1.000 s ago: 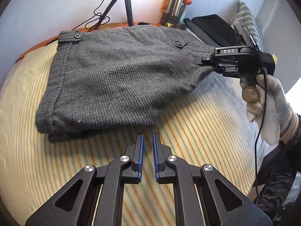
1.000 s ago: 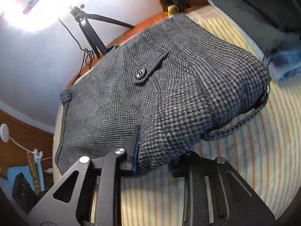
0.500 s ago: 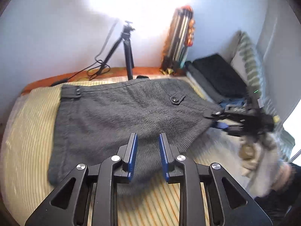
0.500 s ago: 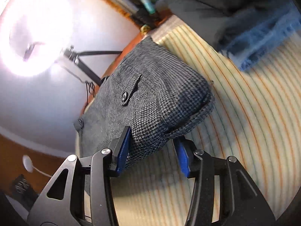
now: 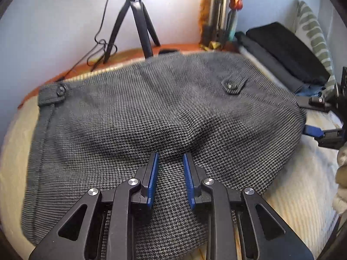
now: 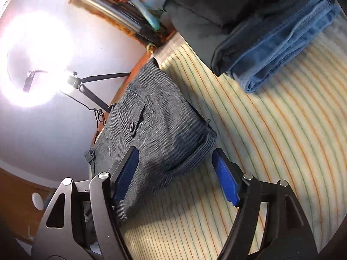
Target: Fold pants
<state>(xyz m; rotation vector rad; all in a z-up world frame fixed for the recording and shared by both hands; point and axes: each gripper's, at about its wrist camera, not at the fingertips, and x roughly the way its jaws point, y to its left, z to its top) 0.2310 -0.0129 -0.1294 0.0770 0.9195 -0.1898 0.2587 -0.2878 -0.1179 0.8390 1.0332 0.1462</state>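
Observation:
Grey houndstooth pants (image 5: 151,112), folded, lie flat on a striped mat (image 5: 303,184). A buttoned pocket flap (image 5: 233,85) faces up. My left gripper (image 5: 170,158) hovers over the near part of the pants, its blue pads a narrow gap apart with nothing pinched. In the right wrist view the pants (image 6: 160,130) end in a folded corner that sits between the pads of my right gripper (image 6: 175,151). Its jaws are opening and stand wide, and the pads do not press the cloth. That right gripper (image 5: 303,117) also shows at the pants' right end in the left wrist view.
A black tripod (image 5: 138,21) with a cable stands behind the pants by the wall. Folded dark clothes (image 5: 282,49) and folded blue jeans (image 6: 282,36) lie to the right. A bright lamp (image 6: 32,58) glares. A gloved hand (image 5: 341,173) is at the right edge.
My left gripper moved forward over the pants and its jaws parted slightly. My right gripper let go of the pants' edge, opened wide and rolled; the pants' end dropped flat.

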